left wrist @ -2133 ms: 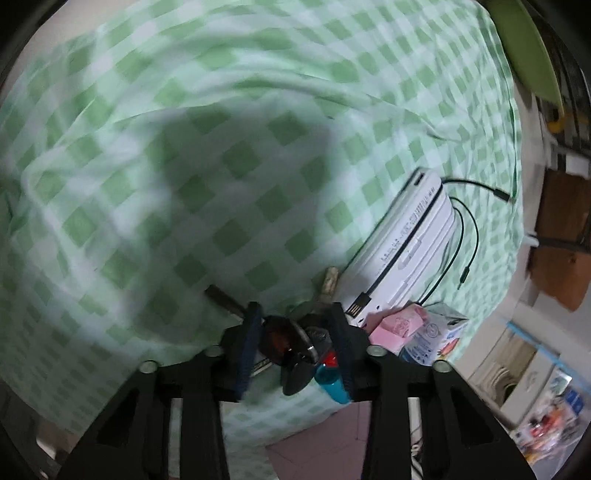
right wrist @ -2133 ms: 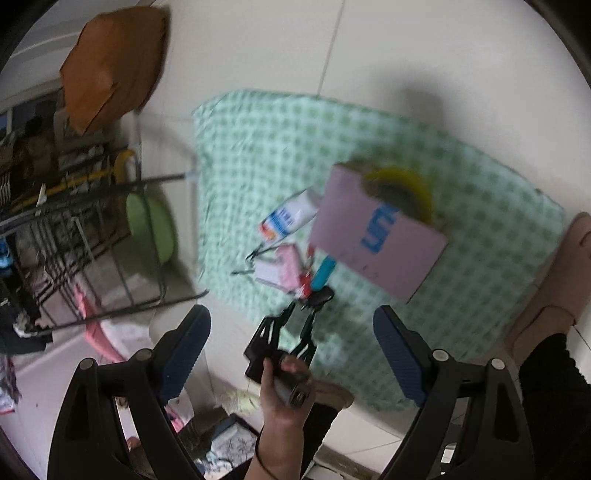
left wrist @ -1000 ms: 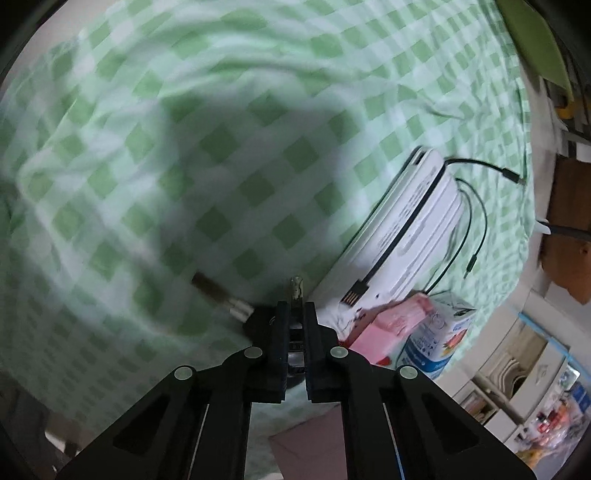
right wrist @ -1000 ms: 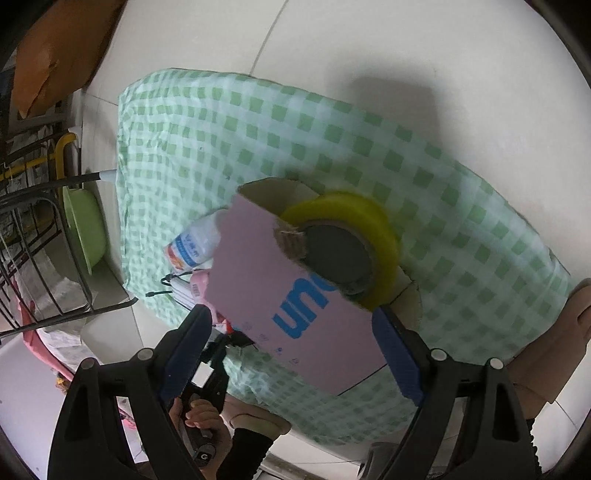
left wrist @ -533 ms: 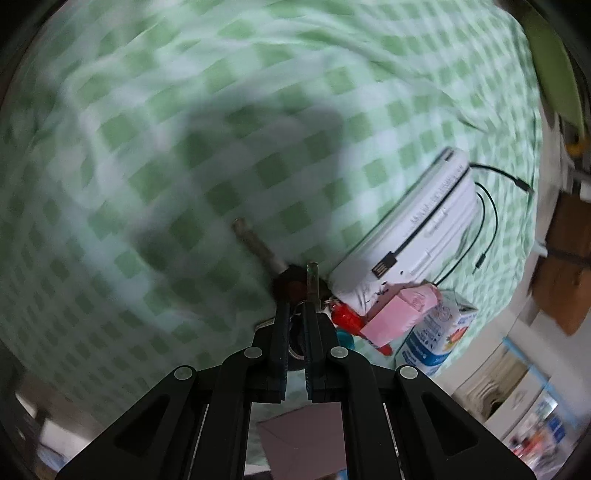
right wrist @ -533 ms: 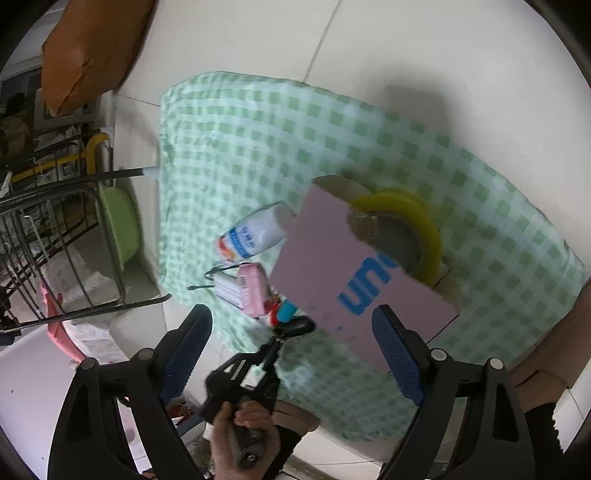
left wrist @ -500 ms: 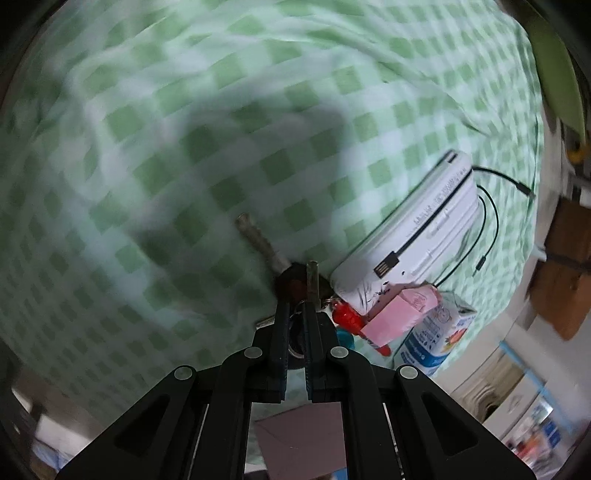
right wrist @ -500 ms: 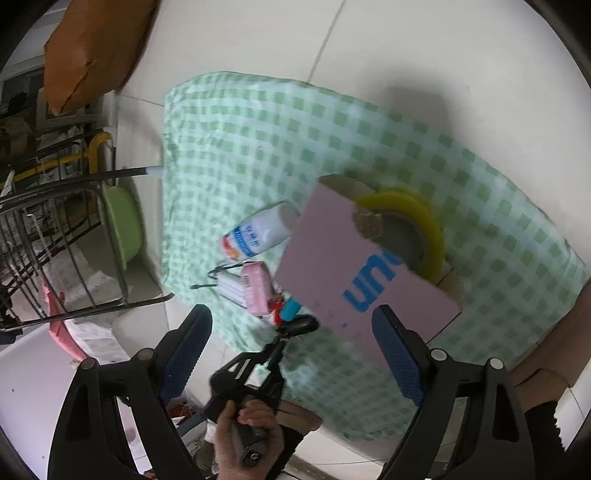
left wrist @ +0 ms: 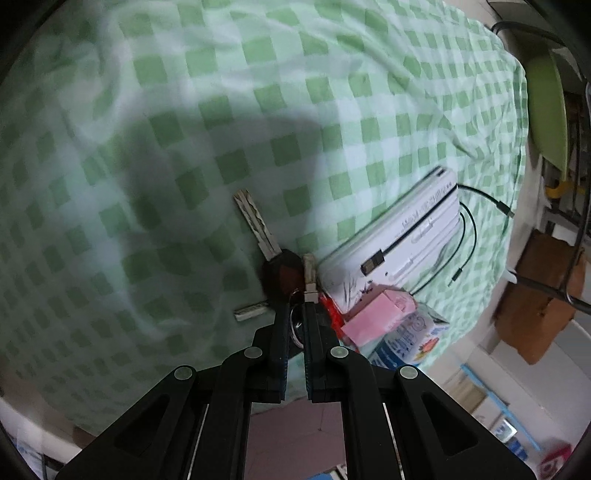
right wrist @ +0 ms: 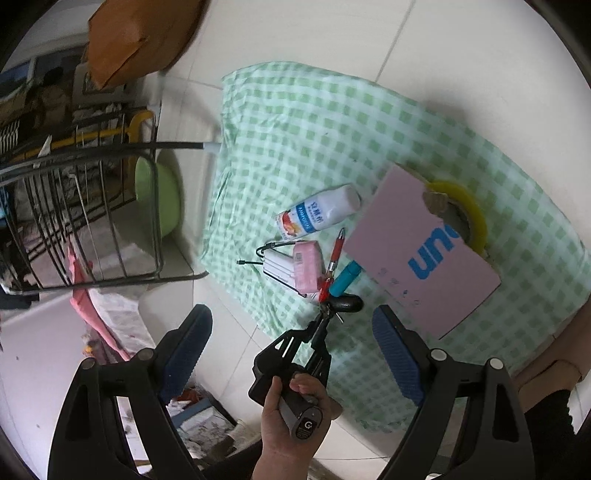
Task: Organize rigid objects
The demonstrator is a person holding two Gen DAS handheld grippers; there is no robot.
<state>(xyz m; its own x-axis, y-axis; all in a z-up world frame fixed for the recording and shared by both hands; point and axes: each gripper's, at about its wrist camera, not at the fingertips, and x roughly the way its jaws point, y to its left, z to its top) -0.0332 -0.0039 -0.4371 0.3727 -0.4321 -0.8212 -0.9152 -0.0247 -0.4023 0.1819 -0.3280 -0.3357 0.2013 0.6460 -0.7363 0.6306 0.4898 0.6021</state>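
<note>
Left gripper [left wrist: 295, 314] pinched nearly shut on the ring of the key bunch [left wrist: 282, 271], fingers [left wrist: 281, 332] almost touching, the ring barely visible in the slit between them. Bunch at the near edge of the green checked cloth [left wrist: 221, 110], longest key pointing away, dark fob just beside the white power bank [left wrist: 406, 236]. Right gripper [right wrist: 291, 339] held high and well apart from everything, spread wide, holding nothing.

Probably lifting or dragging the keys clear of the cluster. Best done slowly and straight up, since a grip on a thin ring lets the keys swing and perhaps slip. Worth keeping away from the power bank's black cable [left wrist: 469, 221] and the red pen [right wrist: 334, 258] touching the bunch, either of which could snag. Likely goal the pink box [right wrist: 424, 258] lying nearby, though hard to be sure.

Cloth soft and wrinkled, spread over a pale tiled floor [right wrist: 443, 55], so liable to bunch under a sliding load. Also there: a small white bottle [right wrist: 317, 214], a pink packet [right wrist: 306, 262], a blue tube [right wrist: 345, 280], a yellow tape roll [right wrist: 469, 210] behind the box. Beyond the cloth, a wire rack [right wrist: 74, 184], a green basin [right wrist: 159, 195], a brown bag [right wrist: 140, 33]. Dim, cluttered room.
</note>
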